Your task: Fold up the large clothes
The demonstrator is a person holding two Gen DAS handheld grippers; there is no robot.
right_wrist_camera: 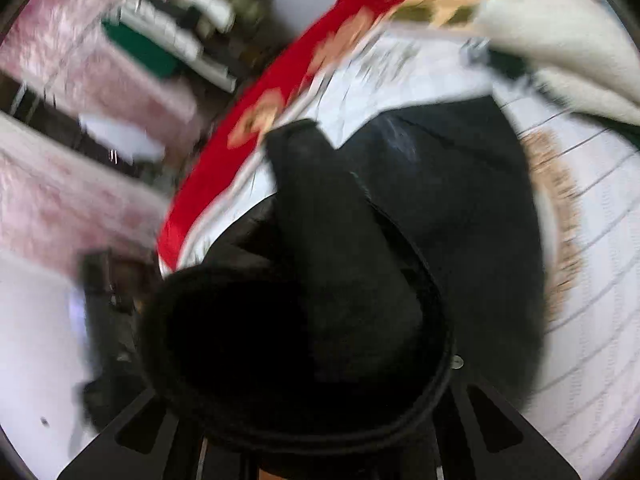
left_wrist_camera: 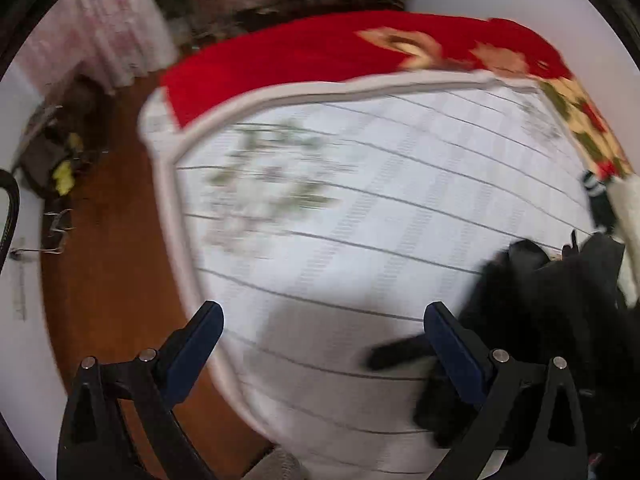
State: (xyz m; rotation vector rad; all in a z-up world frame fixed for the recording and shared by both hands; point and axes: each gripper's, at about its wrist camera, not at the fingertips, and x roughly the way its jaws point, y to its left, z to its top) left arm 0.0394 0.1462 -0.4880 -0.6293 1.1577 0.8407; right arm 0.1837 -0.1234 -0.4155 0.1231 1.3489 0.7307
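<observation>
A large black garment [left_wrist_camera: 552,320] lies bunched at the right side of the white striped bedsheet [left_wrist_camera: 360,208]. My left gripper [left_wrist_camera: 322,344] is open and empty above the sheet, its right finger [left_wrist_camera: 452,352] beside the garment's edge. In the right wrist view the black garment [right_wrist_camera: 400,220] drapes over my right gripper and hides its fingers; the cloth hangs from it over the sheet [right_wrist_camera: 592,280]. The view is blurred.
A red floral blanket [left_wrist_camera: 320,52] runs along the far edge of the bed. A white fluffy garment [right_wrist_camera: 552,40] lies at the far right. Brown wooden floor [left_wrist_camera: 112,280] is left of the bed. Pink curtains [right_wrist_camera: 80,80] and clutter stand beyond.
</observation>
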